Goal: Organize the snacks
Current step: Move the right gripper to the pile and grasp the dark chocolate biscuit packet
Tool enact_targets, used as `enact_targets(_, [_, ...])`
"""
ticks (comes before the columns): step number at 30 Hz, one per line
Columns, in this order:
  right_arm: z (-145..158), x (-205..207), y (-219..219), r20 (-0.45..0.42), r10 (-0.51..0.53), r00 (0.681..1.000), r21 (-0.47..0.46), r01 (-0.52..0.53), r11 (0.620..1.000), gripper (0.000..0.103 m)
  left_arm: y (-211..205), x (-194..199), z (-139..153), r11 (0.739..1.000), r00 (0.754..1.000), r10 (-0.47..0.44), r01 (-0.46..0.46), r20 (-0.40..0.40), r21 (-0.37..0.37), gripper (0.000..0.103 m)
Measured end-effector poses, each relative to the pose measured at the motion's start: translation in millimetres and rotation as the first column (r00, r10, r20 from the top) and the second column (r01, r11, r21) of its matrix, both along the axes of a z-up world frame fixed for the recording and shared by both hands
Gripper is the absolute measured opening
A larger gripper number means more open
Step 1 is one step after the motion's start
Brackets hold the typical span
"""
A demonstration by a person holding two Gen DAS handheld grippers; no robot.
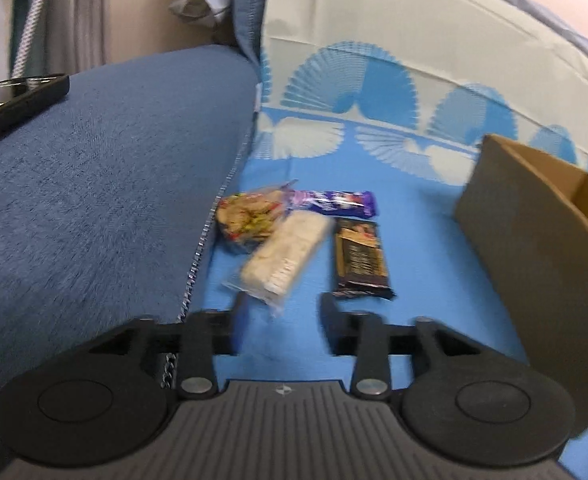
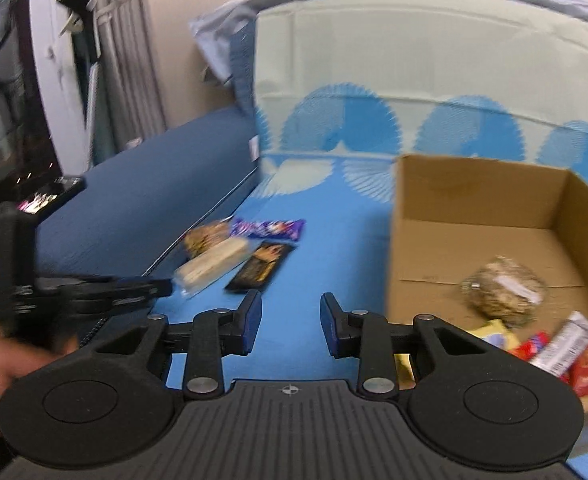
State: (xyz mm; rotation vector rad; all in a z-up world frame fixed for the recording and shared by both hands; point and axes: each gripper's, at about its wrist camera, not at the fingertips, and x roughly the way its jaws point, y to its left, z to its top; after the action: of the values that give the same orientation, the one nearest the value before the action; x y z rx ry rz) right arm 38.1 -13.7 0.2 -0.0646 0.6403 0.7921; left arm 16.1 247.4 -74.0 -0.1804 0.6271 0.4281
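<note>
While the left gripper (image 1: 282, 316) hovers with jaws apart just short of the pale wafer pack (image 1: 284, 254), four snacks lie clustered on the blue mat (image 1: 414, 248) — purple bar (image 1: 334, 202) farthest. Right gripper (image 2: 290, 320), also spread and empty, sits left of the cardboard box (image 2: 470, 196) (several snacks inside).

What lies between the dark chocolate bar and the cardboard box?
Only bare blue mat, seen in both wrist views, separates the dark chocolate bar from the cardboard box.

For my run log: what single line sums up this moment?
left gripper open, nearing pale bar | right gripper open, empty | four snacks outside cardboard box
</note>
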Motion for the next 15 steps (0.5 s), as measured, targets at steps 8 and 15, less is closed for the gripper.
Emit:
enact_targets(8, [-6.7,71.8,97.3,-0.16,0.019,0.987,-0.027,-0.024,0.999,0.05,3.5,24.6,-13.3,0.997,0.999,0.039,-0.038,-0.017,0.066,0.06])
enact_targets(15, [-52.8,129.6,174.5,-0.278,-0.001,0.961,-0.229,-0.066,0.971,0.071,6.0,49.3,-30.5,0.989,0.997,0.061,-0.052,-0.057,0.136,0.062])
